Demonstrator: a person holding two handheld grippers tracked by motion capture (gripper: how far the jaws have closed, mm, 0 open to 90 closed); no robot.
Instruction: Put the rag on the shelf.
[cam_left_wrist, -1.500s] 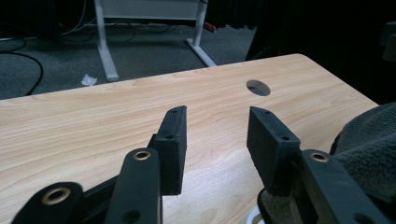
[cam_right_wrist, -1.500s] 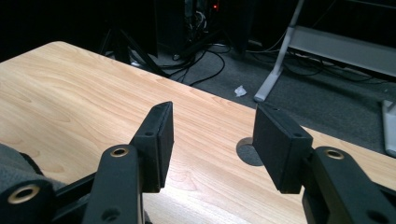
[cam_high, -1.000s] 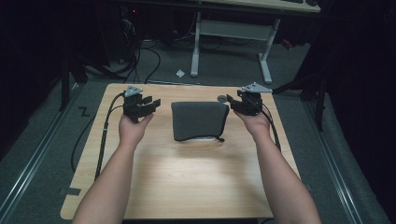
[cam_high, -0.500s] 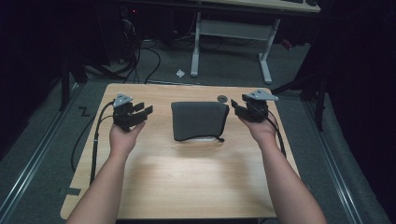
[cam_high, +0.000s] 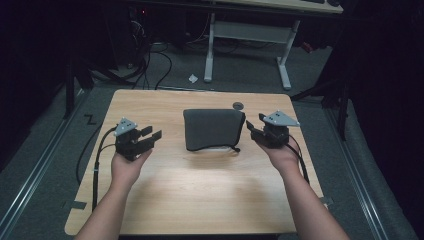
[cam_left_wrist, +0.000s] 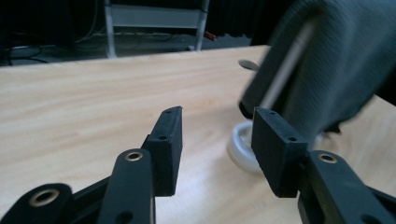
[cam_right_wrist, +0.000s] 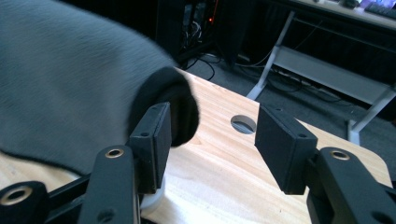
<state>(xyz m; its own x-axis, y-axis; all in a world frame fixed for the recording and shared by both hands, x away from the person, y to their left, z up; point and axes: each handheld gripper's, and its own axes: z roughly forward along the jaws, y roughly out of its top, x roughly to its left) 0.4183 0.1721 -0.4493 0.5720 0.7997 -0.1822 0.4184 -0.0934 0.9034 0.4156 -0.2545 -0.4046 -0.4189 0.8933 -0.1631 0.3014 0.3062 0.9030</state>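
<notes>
Grey pouch (cam_high: 213, 128) flat at mid tabletop (cam_high: 200, 195), toward the far edge, over something white at its near edge. Left gripper (cam_high: 148, 138) well left of pouch, jaws wide apart, just been opening, nothing between them. Right gripper (cam_high: 253, 128) just beside pouch's right edge, jaws spread wide, empty, one pad (cam_right_wrist: 152, 140) near the pouch corner, not pressing. Round hole (cam_high: 238, 105) beyond pouch.

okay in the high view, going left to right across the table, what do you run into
left gripper → grey pouch → right gripper
</notes>
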